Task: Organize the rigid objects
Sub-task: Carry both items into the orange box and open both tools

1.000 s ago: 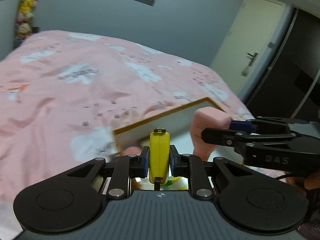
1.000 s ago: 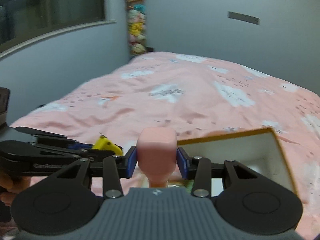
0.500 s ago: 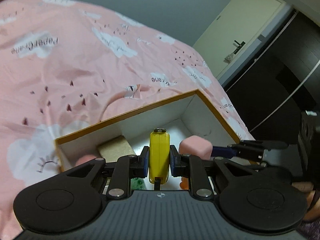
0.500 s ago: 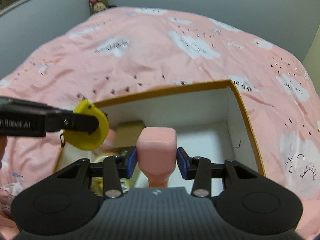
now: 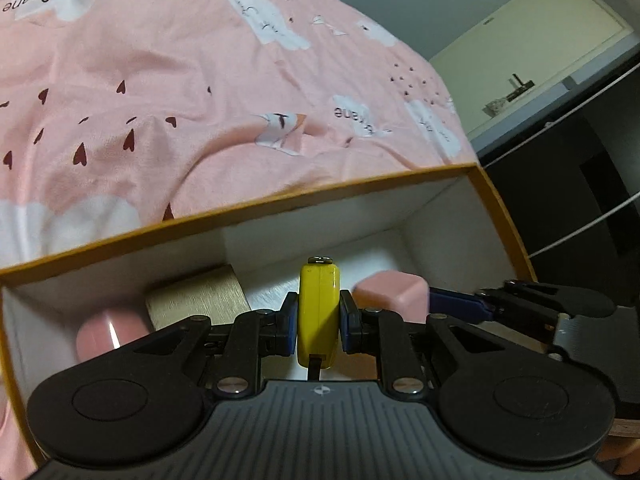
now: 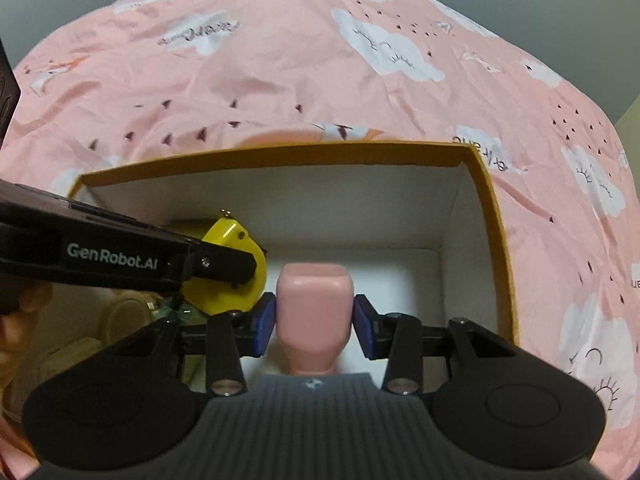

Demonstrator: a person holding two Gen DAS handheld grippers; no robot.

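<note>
Two tongs over one open box [image 6: 492, 216] on a pink bed [image 6: 280, 72]: left tongs [image 5: 319, 322] clamped on a yellow tape measure [image 5: 319, 312] (edge-on); right tongs [image 6: 314, 322], just beside, gripping a pink block [image 6: 314, 304] above the box floor.

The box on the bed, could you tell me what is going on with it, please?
A person holds two tongs over the open box on the pink bedspread. The left tongs grip a yellow tape measure; the right tongs grip a pink bottle. Neither is released yet; other items already lie inside.
</note>
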